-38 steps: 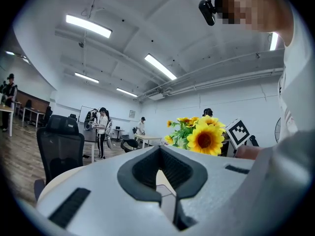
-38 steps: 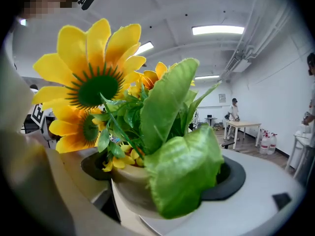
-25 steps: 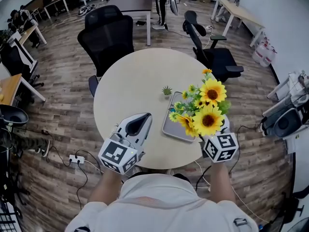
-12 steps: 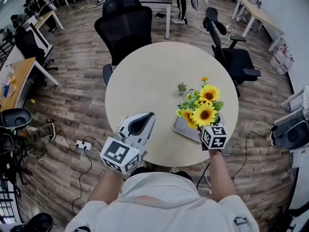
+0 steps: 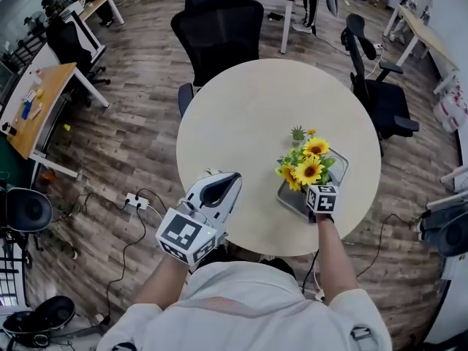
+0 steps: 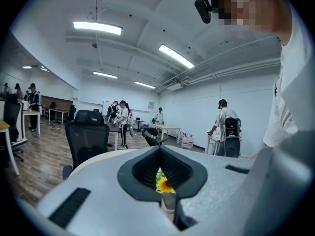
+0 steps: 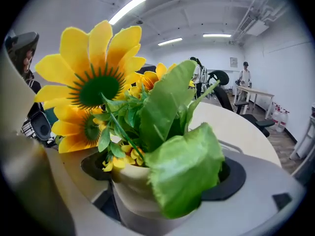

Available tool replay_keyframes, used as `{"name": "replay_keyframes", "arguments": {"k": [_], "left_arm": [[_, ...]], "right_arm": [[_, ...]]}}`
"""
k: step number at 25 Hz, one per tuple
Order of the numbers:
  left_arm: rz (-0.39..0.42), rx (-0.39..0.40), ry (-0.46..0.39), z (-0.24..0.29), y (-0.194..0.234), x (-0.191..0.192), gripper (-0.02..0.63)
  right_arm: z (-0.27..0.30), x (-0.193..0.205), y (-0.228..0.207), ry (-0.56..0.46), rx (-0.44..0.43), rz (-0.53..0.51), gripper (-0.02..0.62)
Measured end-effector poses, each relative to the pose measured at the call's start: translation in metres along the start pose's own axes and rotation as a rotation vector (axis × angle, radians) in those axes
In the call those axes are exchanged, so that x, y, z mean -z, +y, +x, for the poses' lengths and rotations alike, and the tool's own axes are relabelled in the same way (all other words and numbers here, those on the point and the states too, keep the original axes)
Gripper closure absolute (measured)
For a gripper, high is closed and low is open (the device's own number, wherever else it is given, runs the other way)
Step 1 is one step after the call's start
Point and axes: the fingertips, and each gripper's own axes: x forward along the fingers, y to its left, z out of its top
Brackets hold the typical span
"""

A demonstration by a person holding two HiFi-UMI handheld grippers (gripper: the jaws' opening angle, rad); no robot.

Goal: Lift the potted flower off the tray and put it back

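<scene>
The potted flower [image 5: 307,168] is a bunch of yellow sunflowers with green leaves in a cream pot [image 7: 135,193]. My right gripper [image 5: 316,187] is shut on that pot, and the blooms fill the right gripper view. In the head view the flowers hang over the grey tray [image 5: 337,166] at the round table's right side. The pot's base is hidden, so I cannot tell if it touches the tray. My left gripper [image 5: 213,194] is shut and holds nothing, near the table's front edge. A sunflower [image 6: 164,183] shows through the gap in its jaws.
A small green plant [image 5: 297,133] stands on the round table [image 5: 248,115] just behind the tray. Black office chairs stand behind the table [image 5: 219,20] and to its right [image 5: 380,101]. A power strip [image 5: 137,199] lies on the wooden floor at left.
The right gripper with the potted flower has dropped lower and farther from my head, down toward the tray. The left gripper has kept its place by the table's front edge.
</scene>
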Motion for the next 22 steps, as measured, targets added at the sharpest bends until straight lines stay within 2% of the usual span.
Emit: {"name": "replay_keyframes", "arguments": {"k": [8,16,22], "left_arm": [[-0.008,-0.021,0.006,0.001,0.008,0.006,0.606],[-0.013,-0.012,0.010,0.009,0.013,0.007,0.606],[-0.016,0.001,0.014,0.013,0.011,0.010,0.606]], "right_arm": [[0.028,0.023,0.001,0.077,-0.016,-0.035,0.074],[0.033,0.033,0.005,0.092,-0.027,-0.052,0.072],[0.034,0.052,0.006,0.133,-0.048,-0.024,0.072]]}}
